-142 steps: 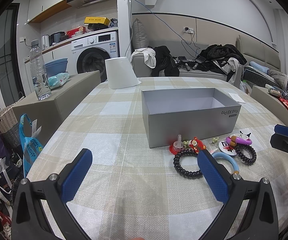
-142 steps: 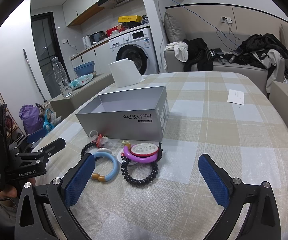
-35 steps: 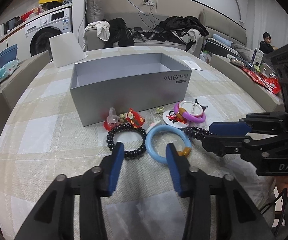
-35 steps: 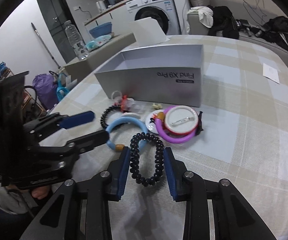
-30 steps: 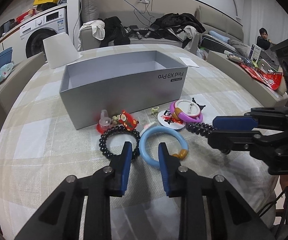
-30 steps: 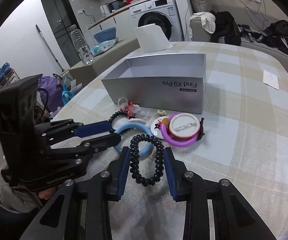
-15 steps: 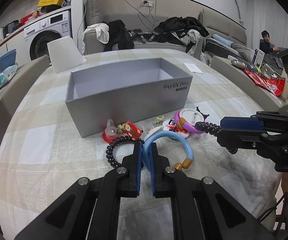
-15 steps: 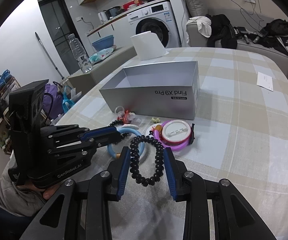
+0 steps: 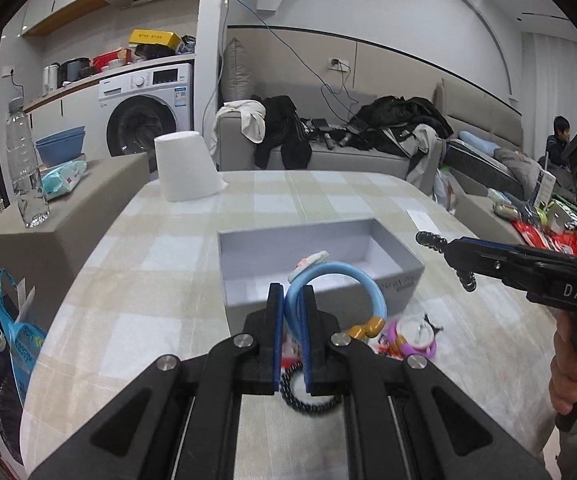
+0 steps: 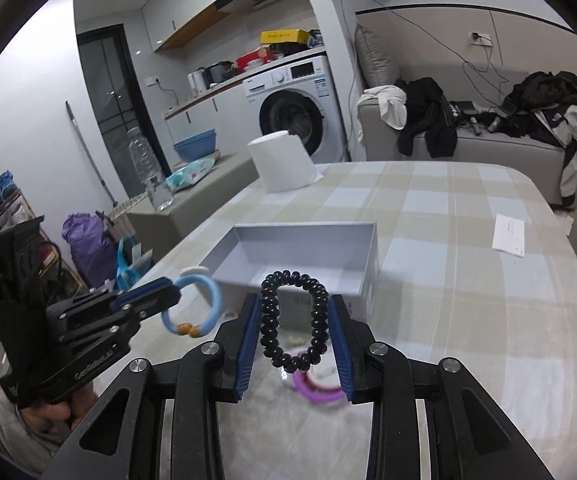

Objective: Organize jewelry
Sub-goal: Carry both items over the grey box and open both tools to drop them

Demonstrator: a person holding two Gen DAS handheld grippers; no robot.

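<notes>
My left gripper (image 9: 291,300) is shut on a light blue bangle (image 9: 348,276) with gold beads and holds it in the air in front of the open grey box (image 9: 402,270). My right gripper (image 10: 293,316) is shut on a black beaded bracelet (image 10: 316,308), lifted off the table before the same grey box (image 10: 364,256). In the right wrist view the left gripper (image 10: 170,288) carries the blue bangle (image 10: 214,300) at the left. In the left wrist view the right gripper (image 9: 448,254) comes in from the right with black beads (image 9: 430,239) sticking out.
On the checked tablecloth (image 9: 160,312) below lie another black bead bracelet (image 9: 308,404), a purple bangle (image 9: 414,346) and small red trinkets. A white paper roll (image 9: 184,172) stands at the far end, a paper slip (image 10: 510,234) lies to the right. A seated person (image 9: 560,142) is far right.
Both grippers have risen off the table with their bracelets and now look over the box's rim into it. The left gripper's jaws closed on the blue bangle a second ago.
</notes>
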